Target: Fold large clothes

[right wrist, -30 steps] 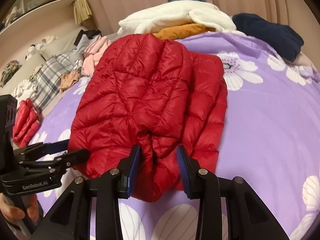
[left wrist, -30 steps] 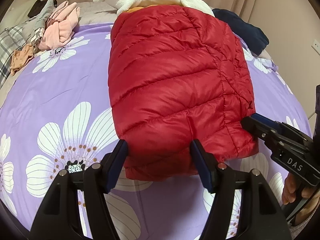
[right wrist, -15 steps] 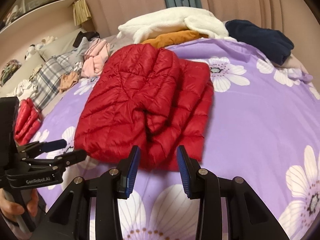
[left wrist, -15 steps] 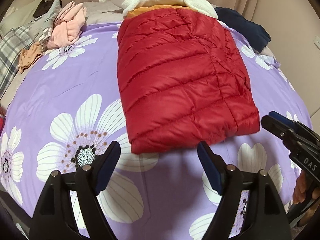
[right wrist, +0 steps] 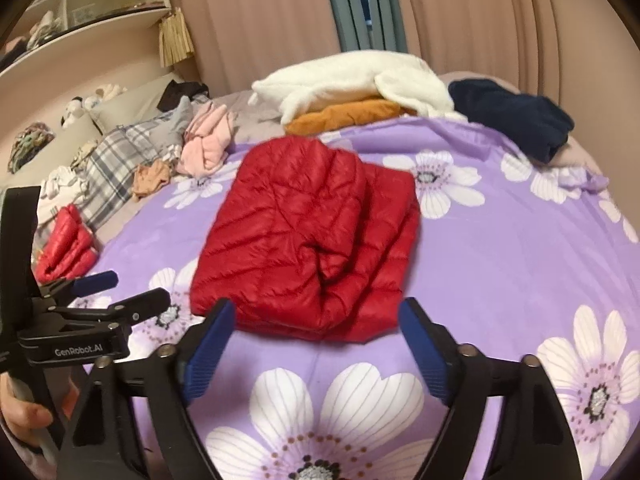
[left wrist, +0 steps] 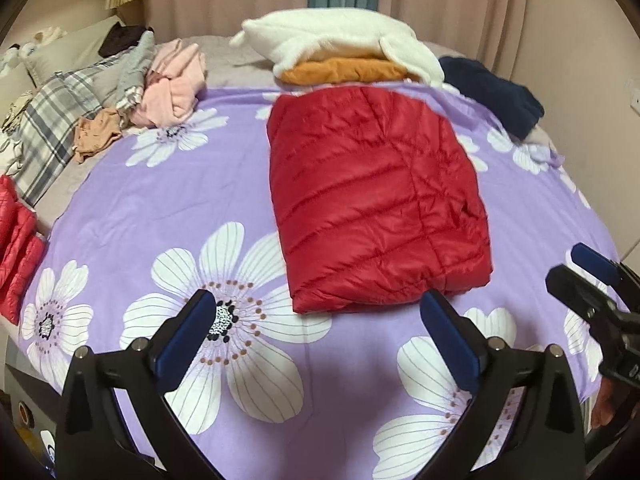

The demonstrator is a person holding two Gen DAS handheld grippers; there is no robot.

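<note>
A red quilted puffer jacket [left wrist: 376, 196] [right wrist: 308, 244] lies folded into a rectangle on the purple flowered bedspread [left wrist: 168, 216] [right wrist: 512, 264]. My left gripper [left wrist: 320, 320] hovers just in front of its near edge, jaws still opening, wide apart, nothing between them. My right gripper [right wrist: 316, 332] hangs over the jacket's near right corner, jaws also opening, clear of the fabric. The left gripper [right wrist: 120, 292] also shows at the left of the right wrist view, held by a hand. The right gripper [left wrist: 580, 272] shows at the right edge of the left wrist view.
Beyond the jacket sit a white fleece [left wrist: 340, 40] on an orange garment [left wrist: 344, 70] and a navy garment [left wrist: 492, 92]. Pink [left wrist: 172, 80], tan and plaid clothes [left wrist: 52, 120] lie at the far left. Another red quilted piece [left wrist: 16, 248] rests at the bed's left edge.
Both grippers let go of the jacket's near edge, opened wide, and pulled back and up. The jacket now lies flat on the bedspread.
</note>
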